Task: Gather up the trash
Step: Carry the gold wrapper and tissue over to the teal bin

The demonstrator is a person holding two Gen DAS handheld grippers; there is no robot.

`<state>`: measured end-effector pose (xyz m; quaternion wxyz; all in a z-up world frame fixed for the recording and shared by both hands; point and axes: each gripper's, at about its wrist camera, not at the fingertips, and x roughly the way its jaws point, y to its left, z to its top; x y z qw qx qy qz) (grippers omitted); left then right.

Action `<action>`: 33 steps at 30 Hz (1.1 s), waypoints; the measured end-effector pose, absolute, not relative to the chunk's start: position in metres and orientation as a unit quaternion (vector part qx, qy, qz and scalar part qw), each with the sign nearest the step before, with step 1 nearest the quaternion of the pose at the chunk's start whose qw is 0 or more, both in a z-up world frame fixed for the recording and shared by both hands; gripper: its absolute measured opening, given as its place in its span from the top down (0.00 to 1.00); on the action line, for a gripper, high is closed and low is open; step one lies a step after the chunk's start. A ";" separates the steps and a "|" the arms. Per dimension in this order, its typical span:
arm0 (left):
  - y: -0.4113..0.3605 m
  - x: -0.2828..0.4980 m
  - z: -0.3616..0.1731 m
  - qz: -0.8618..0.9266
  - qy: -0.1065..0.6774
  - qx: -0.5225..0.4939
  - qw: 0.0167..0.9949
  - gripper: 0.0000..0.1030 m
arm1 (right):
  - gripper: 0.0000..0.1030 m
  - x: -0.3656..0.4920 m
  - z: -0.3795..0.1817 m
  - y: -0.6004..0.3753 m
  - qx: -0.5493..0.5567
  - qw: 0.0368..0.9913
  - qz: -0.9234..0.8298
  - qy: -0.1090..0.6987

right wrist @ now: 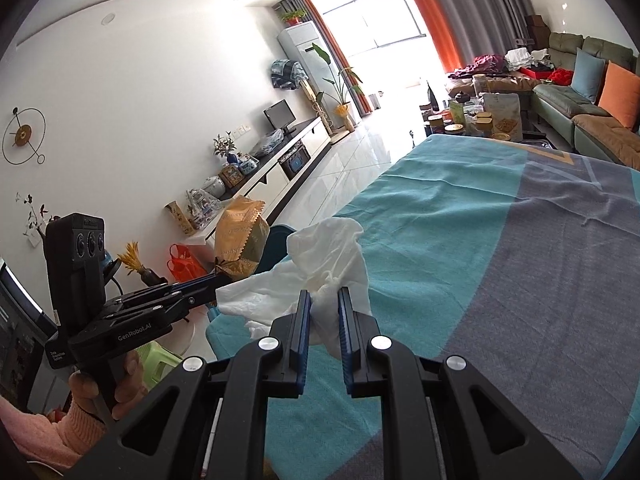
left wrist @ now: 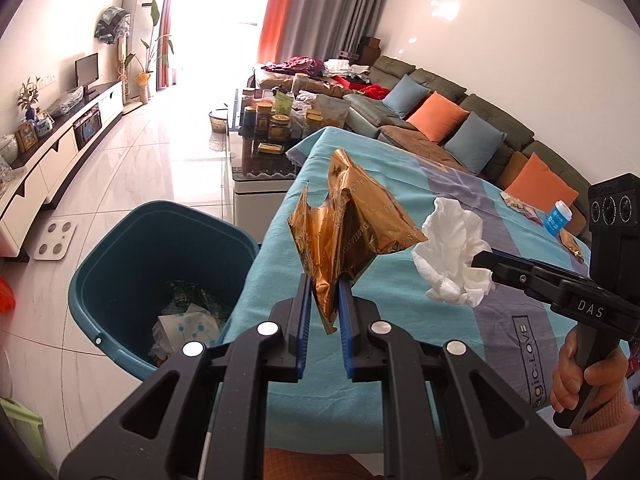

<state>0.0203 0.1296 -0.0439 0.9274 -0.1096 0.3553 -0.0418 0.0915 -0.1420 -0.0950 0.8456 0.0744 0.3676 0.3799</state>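
Living room, cloth-covered table (left wrist: 360,184) | left tool (left wrist: 324,280) clamped on gold wrapper (left wrist: 348,224), near bin-side edge | right tool (right wrist: 324,296) pinching white tissue (right wrist: 332,256) | both lifted for blue bin (left wrist: 160,248).

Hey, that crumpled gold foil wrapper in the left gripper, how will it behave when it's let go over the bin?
The crumpled gold foil wrapper probably weighs very little: it stands up above the left gripper on a thin pinch. Its sharp creases suggest it holds shape rather than drooping. Being so light, it may flutter and miss the teal plastic bin, so release it low.
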 end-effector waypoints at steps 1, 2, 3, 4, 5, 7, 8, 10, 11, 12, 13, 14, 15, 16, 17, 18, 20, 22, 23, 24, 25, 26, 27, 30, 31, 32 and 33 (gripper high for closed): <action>0.131 0.020 -0.044 -0.039 0.355 -0.110 0.927 0.87 | 0.88 0.091 -0.095 -0.139 0.074 0.845 0.381 0.368; 0.133 0.019 -0.044 -0.038 0.355 -0.111 0.927 0.87 | 0.88 0.091 -0.095 -0.137 0.072 0.844 0.383 0.368; 0.135 0.018 -0.045 -0.036 0.355 -0.112 0.927 0.87 | 0.88 0.090 -0.095 -0.135 0.071 0.843 0.384 0.369; 0.136 0.017 -0.045 -0.034 0.355 -0.113 0.927 0.87 | 0.88 0.090 -0.095 -0.134 0.070 0.843 0.386 0.370; 0.137 0.017 -0.045 -0.033 0.355 -0.114 0.927 0.87 | 0.88 0.091 -0.095 -0.132 0.069 0.842 0.387 0.370; 0.140 0.016 -0.046 -0.029 0.355 -0.116 0.927 0.87 | 0.88 0.091 -0.095 -0.129 0.067 0.840 0.389 0.371; 0.142 0.016 -0.047 -0.028 0.355 -0.117 0.927 0.87 | 0.88 0.091 -0.095 -0.128 0.066 0.840 0.391 0.371; 0.144 0.015 -0.048 -0.025 0.356 -0.117 0.927 0.87 | 0.88 0.091 -0.095 -0.125 0.064 0.839 0.393 0.371; 0.145 0.015 -0.048 -0.023 0.356 -0.118 0.927 0.87 | 0.88 0.091 -0.095 -0.123 0.063 0.838 0.395 0.371; 0.146 0.015 -0.048 -0.023 0.356 -0.118 0.927 0.87 | 0.88 0.092 -0.095 -0.121 0.063 0.837 0.396 0.371; 0.146 0.015 -0.048 -0.021 0.356 -0.118 0.927 0.87 | 0.88 0.092 -0.094 -0.119 0.063 0.837 0.397 0.371; 0.146 0.015 -0.048 -0.020 0.356 -0.118 0.927 0.87 | 0.88 0.093 -0.095 -0.118 0.062 0.836 0.398 0.372; 0.148 0.015 -0.048 -0.019 0.356 -0.119 0.927 0.87 | 0.88 0.092 -0.095 -0.116 0.062 0.836 0.399 0.373; 0.149 0.015 -0.049 -0.017 0.356 -0.119 0.927 0.87 | 0.88 0.092 -0.095 -0.115 0.062 0.835 0.400 0.374; 0.150 0.015 -0.049 -0.015 0.356 -0.120 0.927 0.87 | 0.88 0.093 -0.096 -0.114 0.061 0.834 0.401 0.374; 0.150 0.015 -0.050 -0.014 0.356 -0.121 0.926 0.87 | 0.88 0.093 -0.096 -0.113 0.060 0.834 0.402 0.375; 0.150 0.014 -0.050 -0.011 0.356 -0.122 0.926 0.87 | 0.88 0.093 -0.097 -0.110 0.060 0.832 0.404 0.376; 0.151 0.014 -0.051 -0.008 0.357 -0.123 0.926 0.87 | 0.88 0.094 -0.097 -0.107 0.058 0.831 0.405 0.376; 0.151 0.014 -0.051 -0.007 0.357 -0.123 0.926 0.87 | 0.88 0.094 -0.097 -0.105 0.059 0.830 0.407 0.377; 0.152 0.013 -0.052 -0.005 0.357 -0.124 0.926 0.87 | 0.88 0.095 -0.097 -0.104 0.059 0.829 0.409 0.378; 0.152 0.013 -0.053 -0.005 0.357 -0.125 0.926 0.87 | 0.88 0.096 -0.097 -0.103 0.058 0.828 0.409 0.378; 0.154 0.013 -0.053 -0.004 0.357 -0.125 0.926 0.87 | 0.88 0.096 -0.097 -0.101 0.057 0.828 0.410 0.379; 0.155 0.012 -0.054 -0.002 0.358 -0.125 0.926 0.87 | 0.88 0.097 -0.098 -0.100 0.057 0.827 0.411 0.379; 0.157 0.013 -0.054 0.002 0.359 -0.126 0.925 0.87 | 0.88 0.099 -0.098 -0.096 0.056 0.825 0.414 0.381; 0.158 0.013 -0.055 0.004 0.359 -0.126 0.925 0.87 | 0.88 0.099 -0.098 -0.095 0.055 0.825 0.415 0.381; 0.158 0.013 -0.055 0.005 0.359 -0.127 0.925 0.87 | 0.88 0.099 -0.098 -0.093 0.054 0.824 0.416 0.381; 0.159 0.012 -0.055 0.006 0.359 -0.127 0.925 0.87 | 0.88 0.100 -0.099 -0.091 0.054 0.823 0.417 0.382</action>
